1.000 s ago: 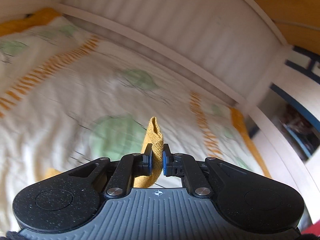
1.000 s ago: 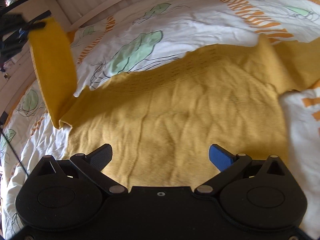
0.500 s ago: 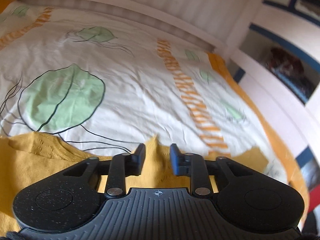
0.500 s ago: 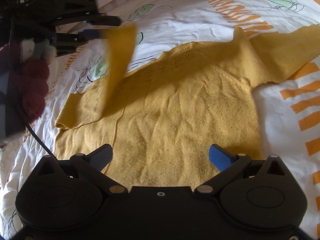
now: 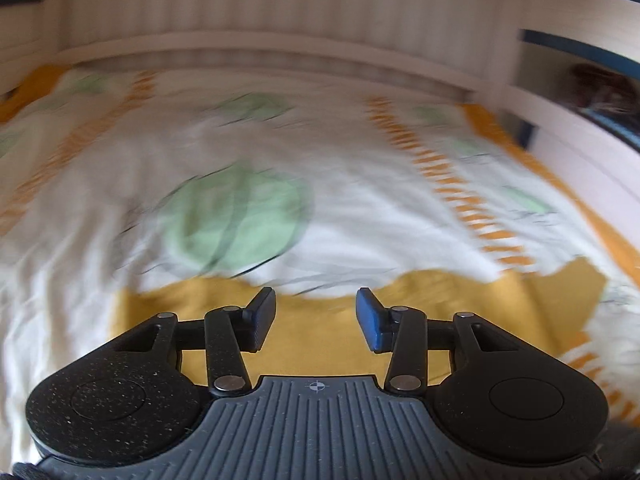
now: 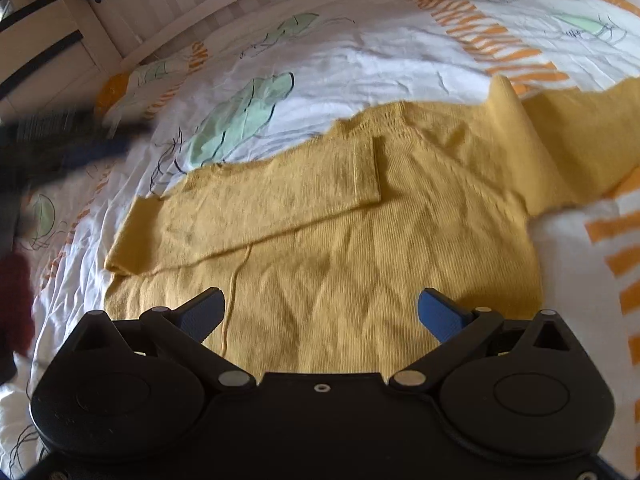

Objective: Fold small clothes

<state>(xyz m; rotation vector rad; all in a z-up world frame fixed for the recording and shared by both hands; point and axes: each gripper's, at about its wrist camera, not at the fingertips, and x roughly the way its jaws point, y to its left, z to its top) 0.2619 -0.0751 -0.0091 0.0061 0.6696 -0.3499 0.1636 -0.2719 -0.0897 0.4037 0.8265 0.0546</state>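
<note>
Item: mustard-yellow knitted sweater point(image 6: 360, 248), small, fine ribbed knit, spread flat on the bed's white quilt printed with green leaves and orange stripes point(image 6: 360, 60).

Handling, as I judge it: light, limp, stretchy, not fragile; it will sag and drag on the quilt, so I would pinch a hem, cuff or side seam, never the middle of the body.

Position, near to far. My right gripper point(image 6: 320, 312) hangs just above the sweater's lower body, jaws spread wide, nothing between them. Past it, one sleeve point(image 6: 256, 208) lies folded across the chest, cuff near the neckline. The other sleeve point(image 6: 576, 148) is spread out to the right, unfolded.

My left gripper point(image 5: 316, 314) sits over the sweater's edge, jaws opening, with no cloth between them; that view is smeared, so which edge lies below is probably the shoulder, not certain. In the right wrist view it is only a dark blur at far left.

Beyond: white slatted bed rail point(image 5: 280, 8).
</note>
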